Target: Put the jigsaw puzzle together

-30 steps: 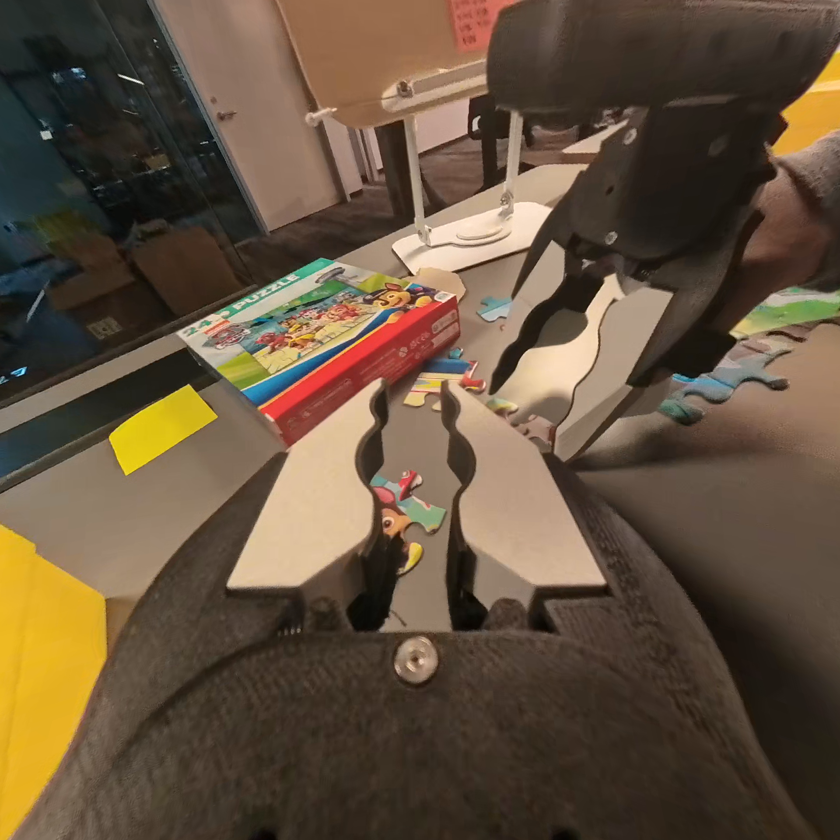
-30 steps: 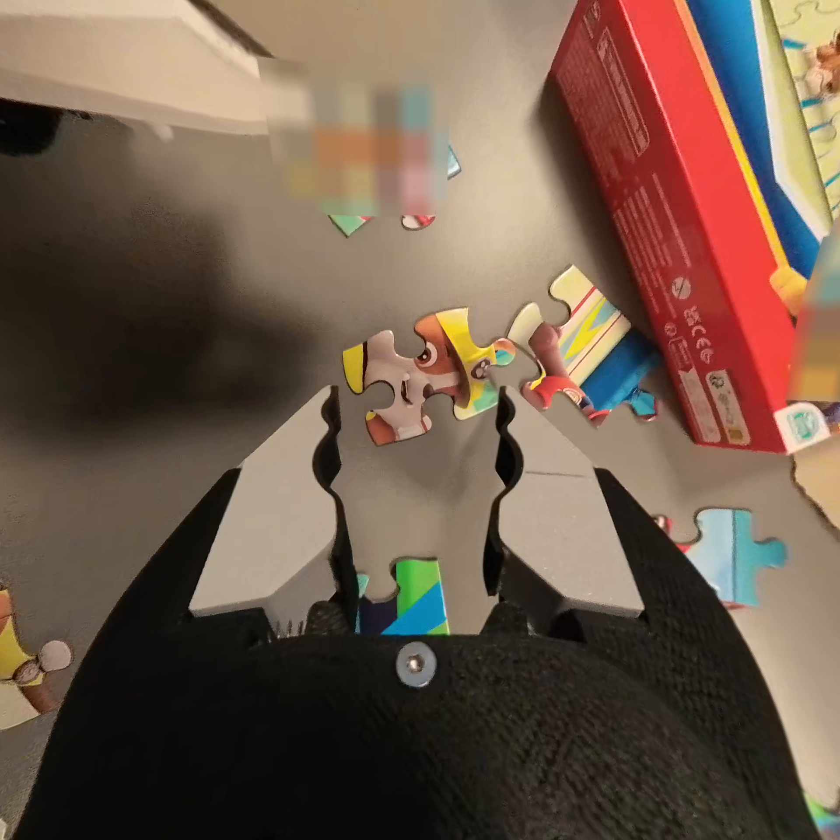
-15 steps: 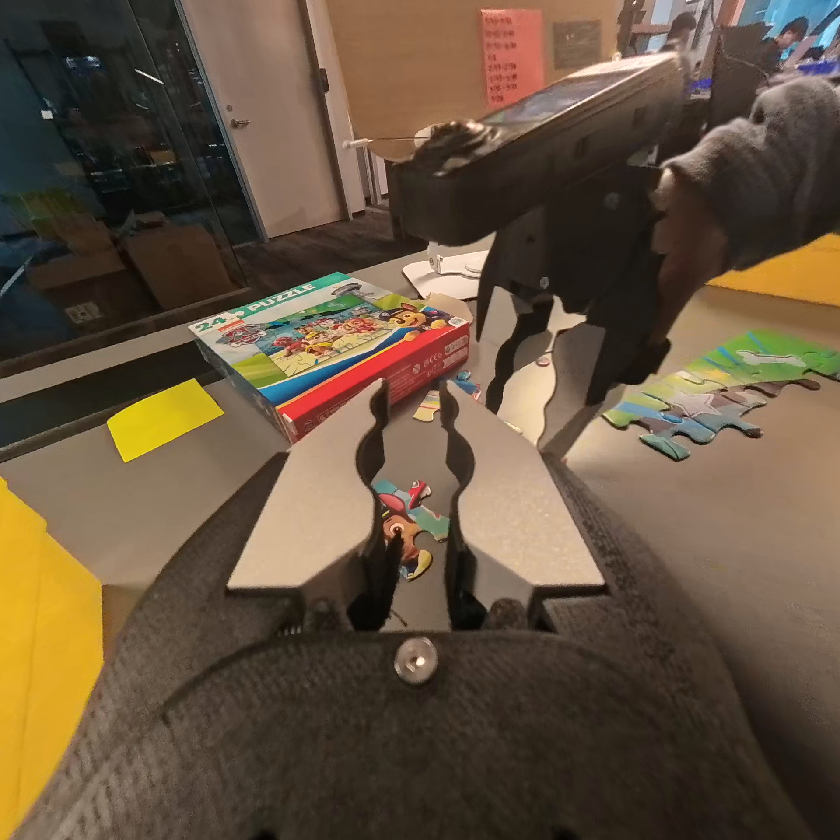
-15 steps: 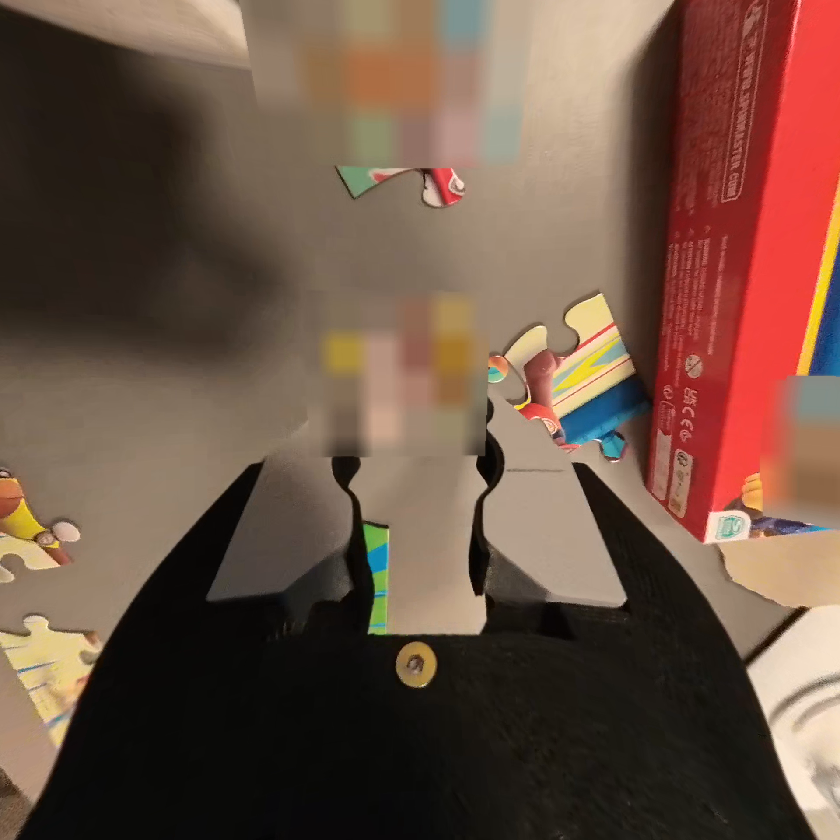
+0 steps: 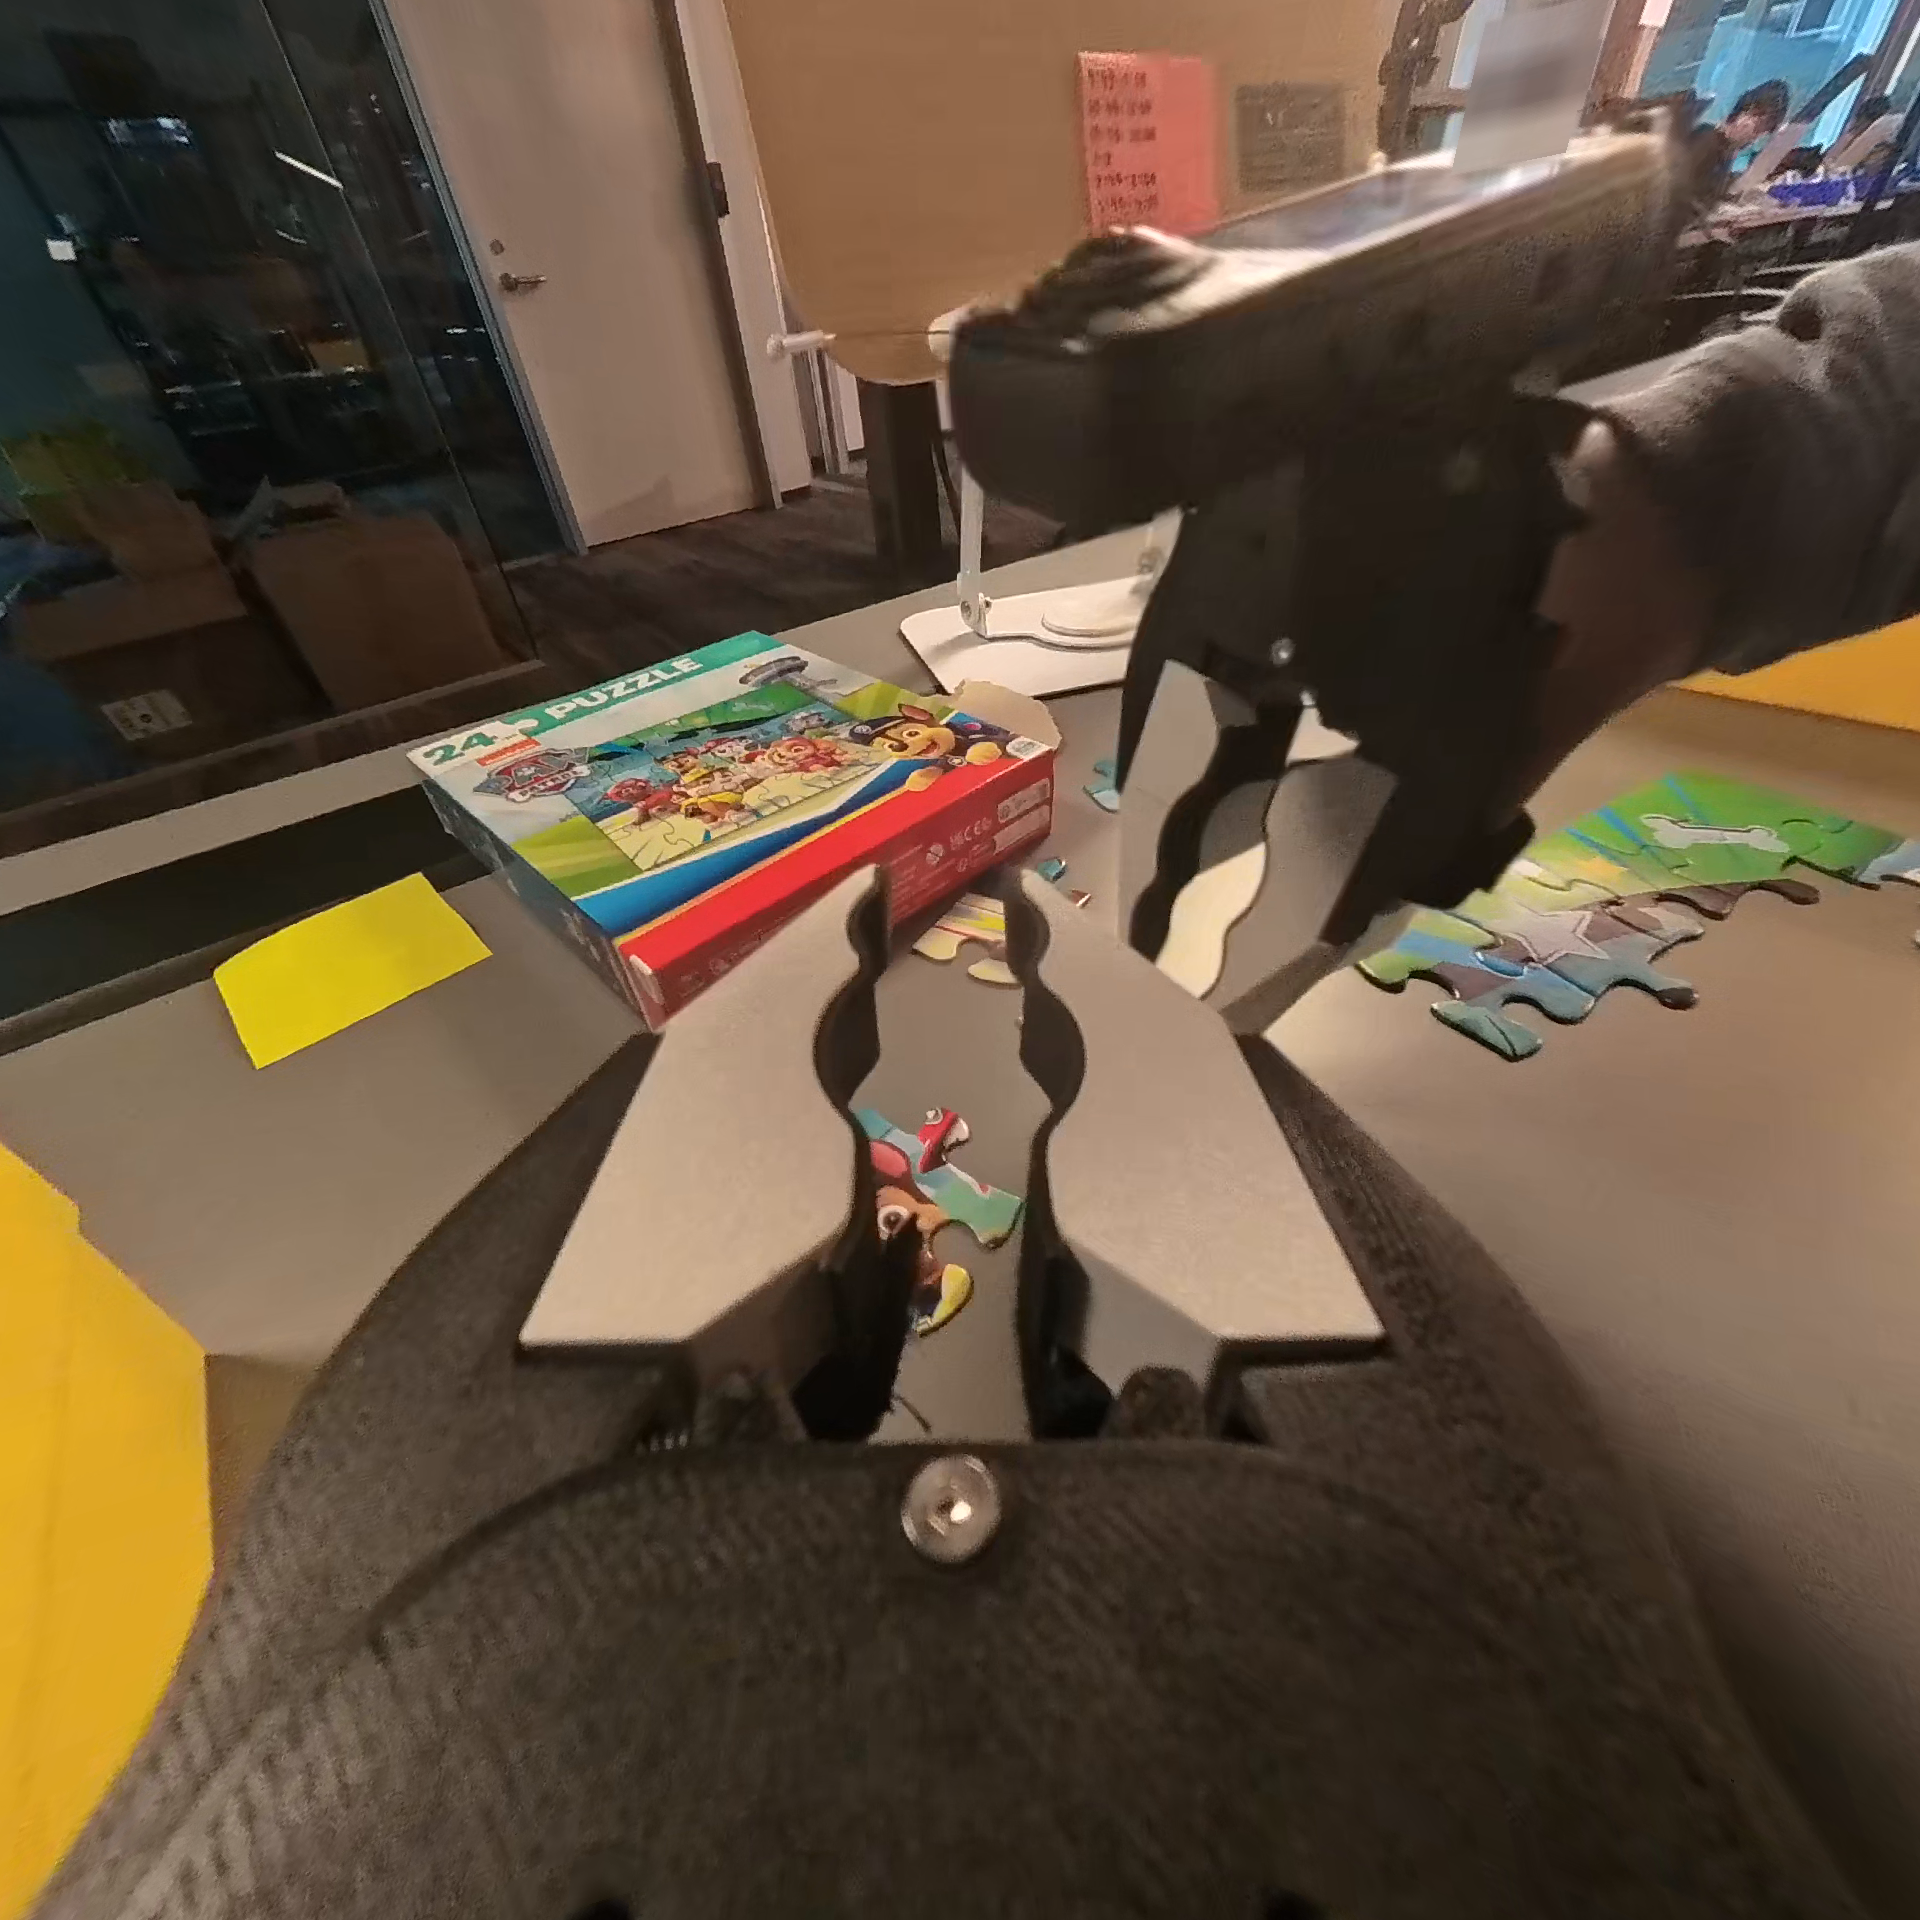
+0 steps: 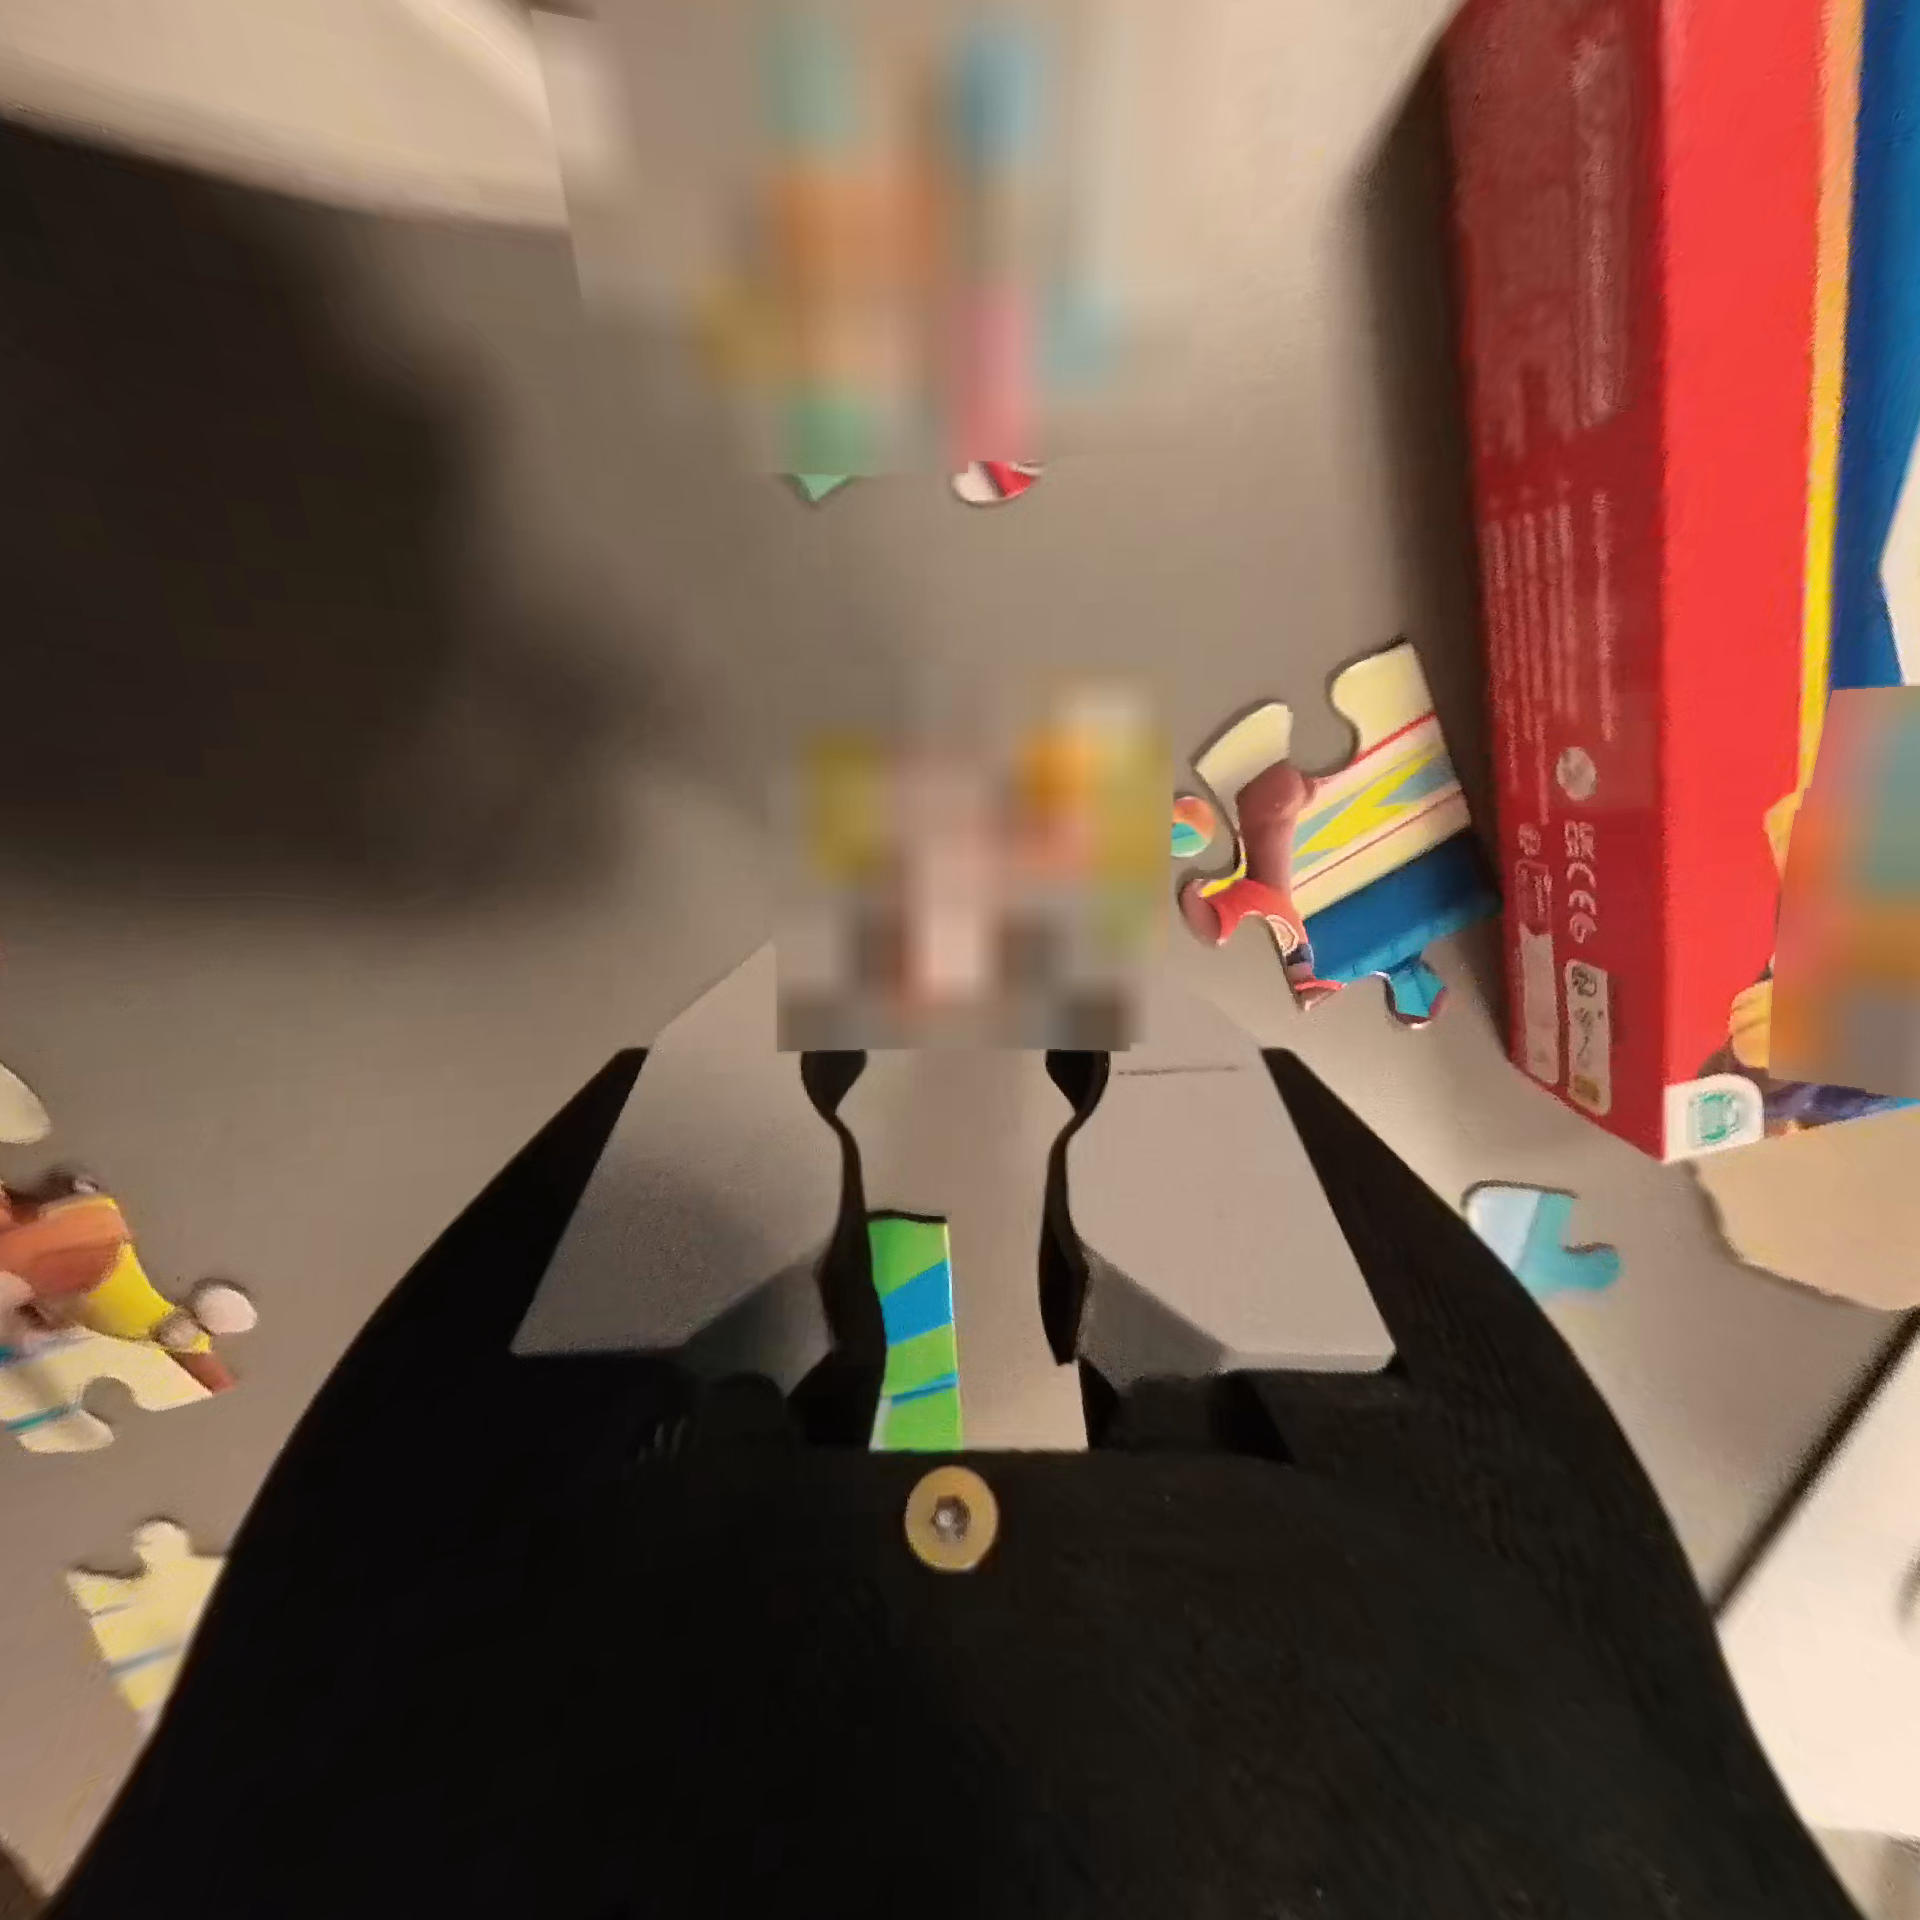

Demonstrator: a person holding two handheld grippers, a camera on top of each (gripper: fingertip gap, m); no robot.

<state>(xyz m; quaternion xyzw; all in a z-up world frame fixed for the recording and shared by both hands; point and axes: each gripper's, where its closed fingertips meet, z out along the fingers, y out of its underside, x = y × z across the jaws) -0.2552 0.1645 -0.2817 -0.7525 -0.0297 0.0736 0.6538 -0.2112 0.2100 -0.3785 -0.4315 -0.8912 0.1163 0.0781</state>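
Nearest the left wrist camera, the left gripper [image 5: 945, 894] hovers low over a smooth grey table [image 5: 1558, 1299]. Its two grey fingers stand a narrow gap apart and hold nothing. Seen through that gap, a flat cardboard jigsaw piece with a cartoon dog's face [image 5: 935, 1195] lies loose on the table.

Just beyond, a flat cardboard puzzle box with a red side and a cartoon lid [image 5: 727, 810] lies on the table. A cream piece with a yellow bolt and a blue band [image 6: 1340, 852] lies just beside its red side.

To the right, the right gripper [image 5: 1236, 935], held by a sleeved hand [image 5: 1766, 468], points down at the table. Its fingers are fairly close together. Its tips are hidden in its own view, so I cannot tell whether they pinch anything.

Farther right lies a partly joined green and blue puzzle section [image 5: 1558, 935].

The pieces are thin and the table looks slick, so closing fingers could skid a piece away or flip it. The two grippers are near each other and could knock together.
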